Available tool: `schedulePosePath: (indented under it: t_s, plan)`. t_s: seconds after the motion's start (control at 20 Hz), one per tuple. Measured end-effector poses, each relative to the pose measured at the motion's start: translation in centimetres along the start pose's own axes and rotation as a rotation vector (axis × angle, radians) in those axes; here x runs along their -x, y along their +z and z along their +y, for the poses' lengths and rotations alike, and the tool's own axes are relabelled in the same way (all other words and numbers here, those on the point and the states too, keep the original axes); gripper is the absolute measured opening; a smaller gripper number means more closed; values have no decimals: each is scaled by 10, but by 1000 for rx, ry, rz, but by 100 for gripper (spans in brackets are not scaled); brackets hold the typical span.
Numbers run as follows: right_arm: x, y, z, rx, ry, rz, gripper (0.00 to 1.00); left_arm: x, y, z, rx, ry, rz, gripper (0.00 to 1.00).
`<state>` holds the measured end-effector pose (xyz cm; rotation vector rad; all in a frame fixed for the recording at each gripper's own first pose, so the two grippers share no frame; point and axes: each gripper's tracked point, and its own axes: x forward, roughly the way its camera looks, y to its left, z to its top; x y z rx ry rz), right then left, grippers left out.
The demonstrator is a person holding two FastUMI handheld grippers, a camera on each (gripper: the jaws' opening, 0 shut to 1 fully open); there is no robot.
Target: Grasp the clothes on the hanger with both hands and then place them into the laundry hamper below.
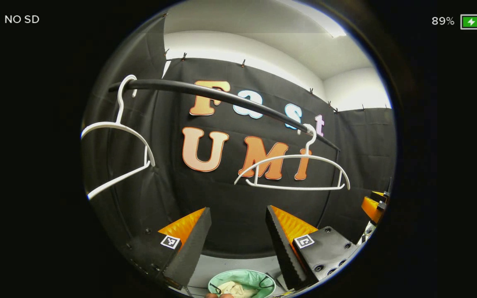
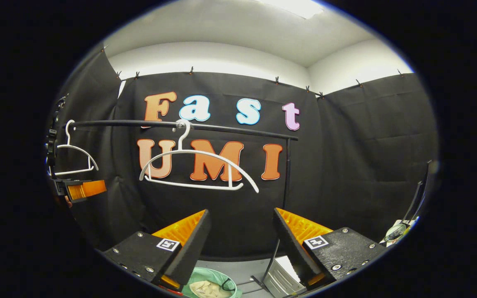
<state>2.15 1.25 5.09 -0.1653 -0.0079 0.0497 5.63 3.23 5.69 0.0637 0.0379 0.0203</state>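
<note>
Hangers (image 2: pixel 193 167) on rail hang bare; clothes (image 1: pixel 233 289) lie in hamper (image 1: pixel 259 278) below rail, beneath both grippers' empty, parted jaws.

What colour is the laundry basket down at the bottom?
The laundry hamper is light green, with pale cream clothes inside. It shows best in the right gripper view.

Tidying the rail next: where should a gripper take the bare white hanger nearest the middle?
Grip the white hanger by its straight bottom bar, coming from the front. It hangs face-on from the rail, the bar thin and exposed.
</note>
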Motion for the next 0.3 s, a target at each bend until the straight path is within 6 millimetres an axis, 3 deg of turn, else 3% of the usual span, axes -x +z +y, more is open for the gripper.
schedulePosePath:
  t_s: [0.3]
  plan:
    - [-7, -7, 14, -18, 28, 19, 94, -1, 0, 4, -12, 15, 0, 82]
